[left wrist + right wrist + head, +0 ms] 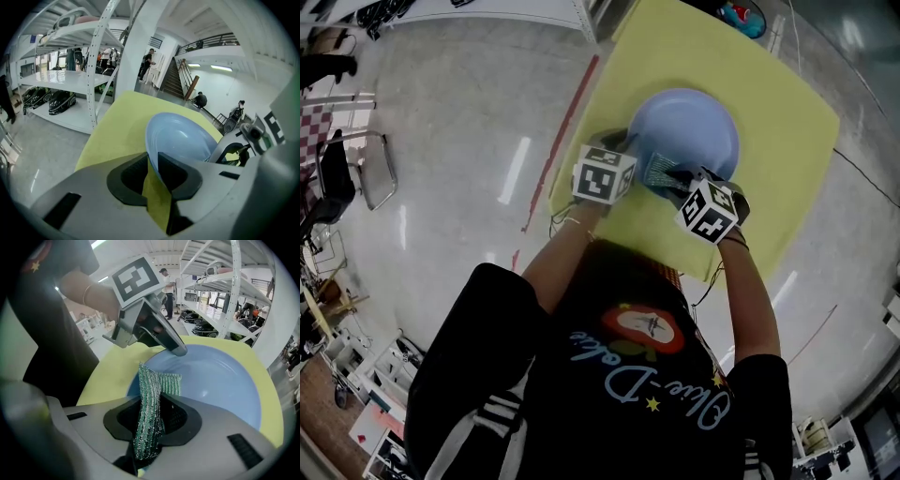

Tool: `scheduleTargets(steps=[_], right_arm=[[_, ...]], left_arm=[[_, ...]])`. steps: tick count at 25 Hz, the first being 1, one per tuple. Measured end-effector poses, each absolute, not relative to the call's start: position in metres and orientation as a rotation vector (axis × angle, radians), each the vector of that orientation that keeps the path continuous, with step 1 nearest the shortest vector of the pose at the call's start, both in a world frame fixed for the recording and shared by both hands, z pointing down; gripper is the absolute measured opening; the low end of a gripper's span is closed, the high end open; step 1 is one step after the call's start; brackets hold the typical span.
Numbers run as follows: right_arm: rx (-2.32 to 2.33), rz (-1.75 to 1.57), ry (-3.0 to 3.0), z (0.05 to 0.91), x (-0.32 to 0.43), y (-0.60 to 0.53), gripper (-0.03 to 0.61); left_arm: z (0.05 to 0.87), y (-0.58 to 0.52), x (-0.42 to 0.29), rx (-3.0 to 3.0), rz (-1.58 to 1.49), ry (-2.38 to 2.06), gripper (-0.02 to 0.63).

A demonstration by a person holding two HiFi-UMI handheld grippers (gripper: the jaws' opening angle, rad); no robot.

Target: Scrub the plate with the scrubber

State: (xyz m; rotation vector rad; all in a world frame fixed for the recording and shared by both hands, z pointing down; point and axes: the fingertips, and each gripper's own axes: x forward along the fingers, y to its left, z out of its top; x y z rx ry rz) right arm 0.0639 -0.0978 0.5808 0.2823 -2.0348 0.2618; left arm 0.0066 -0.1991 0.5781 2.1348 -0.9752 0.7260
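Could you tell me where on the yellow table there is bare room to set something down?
Bare yellow tabletop lies beyond the light blue plate, towards the far edge, and in a strip at its right. The near side is crowded: the left gripper clamps the rim and the right gripper holds the green mesh scrubber there.

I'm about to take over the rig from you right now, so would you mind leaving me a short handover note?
Left gripper: shut on the near rim of the blue plate, steadying it.
Right gripper: shut on the green scrubber, whose free end lies at the plate's near edge.
The plate sits on the yellow tabletop.
Done: both things are gripped and the scrubber is at the plate. How much has been scrubbed cannot be told; no dirt or foam shows.
Left: probably work the scrubber across the plate's inside while the other gripper holds the rim.
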Motion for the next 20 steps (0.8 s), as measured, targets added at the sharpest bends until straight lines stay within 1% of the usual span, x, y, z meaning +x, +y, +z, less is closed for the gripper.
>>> scheduleTargets(steps=[3,8,11,16,20], right_arm=[[0.286,0.259,-2.031,0.579,0.061,-0.097,0.072],[0.278,0.361,-2.085,0.575,0.059,-0.097,0.074],[0.33,0.351,-2.165,0.558,0.065,-0.119,0.069],[0.53,0.173,-2.137,0.541,0.095,-0.18,0.064],[0.559,0.022,-2.056,0.542,0.112,-0.21,0.064]], left_arm=[[0.577,-0.199,0.004,2.121,0.726,-0.987,0.06],[0.58,-0.201,0.005,2.103,0.722,-0.996,0.058],[0.58,-0.202,0.004,2.102,0.722,-0.994,0.058],[0.579,-0.202,0.005,2.096,0.723,-0.995,0.058],[0.579,-0.202,0.006,2.095,0.721,-0.989,0.058]])
